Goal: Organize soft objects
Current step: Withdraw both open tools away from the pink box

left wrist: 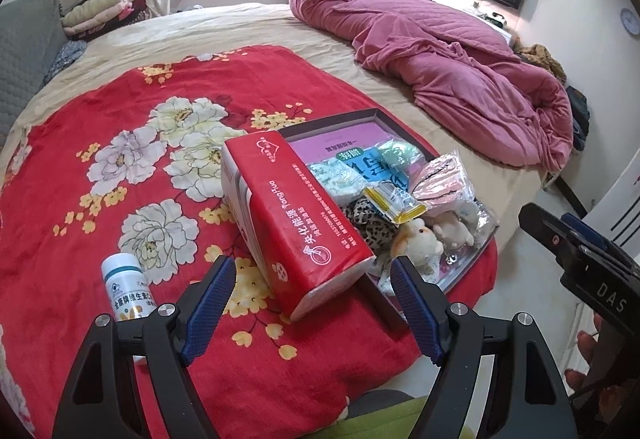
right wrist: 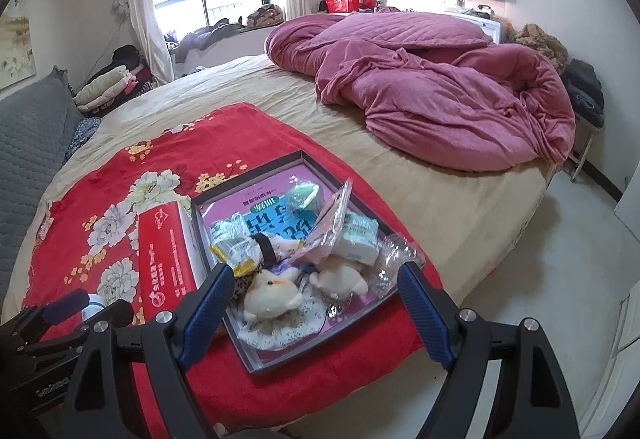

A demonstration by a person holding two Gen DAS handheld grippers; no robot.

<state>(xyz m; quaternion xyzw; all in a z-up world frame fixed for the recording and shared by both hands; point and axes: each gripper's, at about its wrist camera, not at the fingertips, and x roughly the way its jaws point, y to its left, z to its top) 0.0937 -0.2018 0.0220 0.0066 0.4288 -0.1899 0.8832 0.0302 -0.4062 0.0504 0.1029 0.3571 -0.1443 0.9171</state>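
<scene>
**Inspector:** Bedroom. A wide bed carries a red flowered blanket point(left wrist: 100, 143) on its near half and a heaped pink quilt point(left wrist: 460, 71) toward the far right corner. The work sits at the blanket's near right edge.

**Clerk:** And the task's things?

**Inspector:** A shallow grey tray point(right wrist: 256, 353) lies on the blanket, holding the soft items: two cream plush toys point(right wrist: 272, 297) at its near end, a leopard-print cloth point(left wrist: 370, 221), wrapped tissue packs point(right wrist: 358, 239) and loose plastic bags further in. A red tissue box point(left wrist: 304, 223) rests against the tray's left rim, apparently tilted over it, its long axis running from the near edge of the blanket away toward the middle of the bed. A white bottle point(left wrist: 124, 287) stands left of it, apart.

**Clerk:** Grippers?

**Inspector:** The left gripper point(left wrist: 312, 275) is spread wide, holding nothing; the box's near end lies straight ahead between its fingers, not touched. The right gripper point(right wrist: 316, 281) is likewise spread and empty, with the plush toys directly ahead.

**Clerk:** Judgement?

**Inspector:** The left hand is nearer the box, the right nearer the toys. The box points end-on at the left gripper, so a grasp across its narrow width looks workable.
</scene>
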